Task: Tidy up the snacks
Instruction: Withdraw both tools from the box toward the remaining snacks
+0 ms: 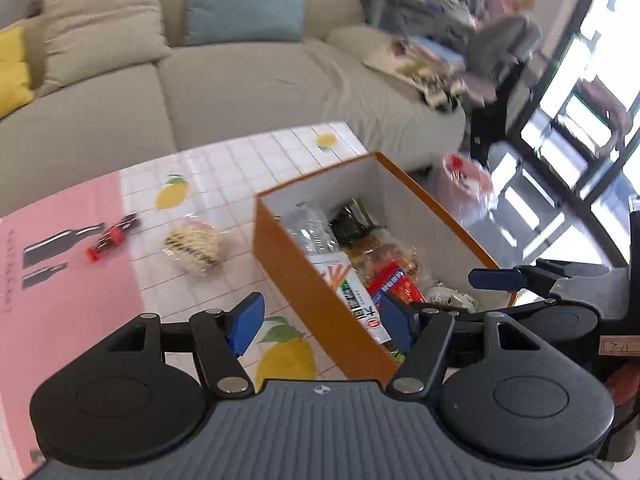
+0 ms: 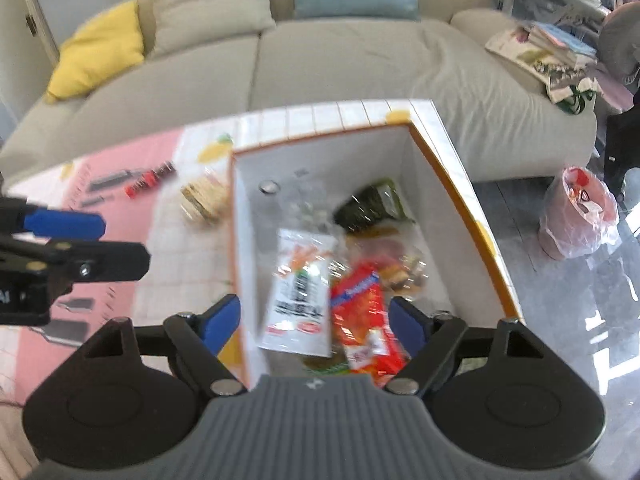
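Both my grippers are above the orange cardboard box with white inner walls (image 2: 404, 148), pointing down at it. Left gripper (image 1: 322, 320): jaws wide apart, nothing between the blue pads, straddling the box's near-left wall. Right gripper (image 2: 316, 322): jaws also spread wide, holding nothing; the snack packs seen between its fingers lie below in the box, not touching the pads.

The box sits on the desk with a white tile-and-lemon-print cover (image 1: 224, 176), at its right edge. Inside: a white snack pouch with orange stick print (image 2: 298, 292), a red-orange crinkly packet (image 2: 360, 312) just beside it, a dark green foil pack (image 2: 372, 204) toward the far wall, and some clear-wrapped items, too blurred to identify; possibly pastries.

Outside the box, on the desk to its left: a clear bag of round pale biscuits (image 1: 194, 248), near the box wall but apart from it. Farther left, a small dark bottle with a red label (image 1: 114, 236) lies on its side at the edge of the pink printed mat (image 1: 60, 300).

Beige fabric sofa (image 1: 240, 80) behind the desk.
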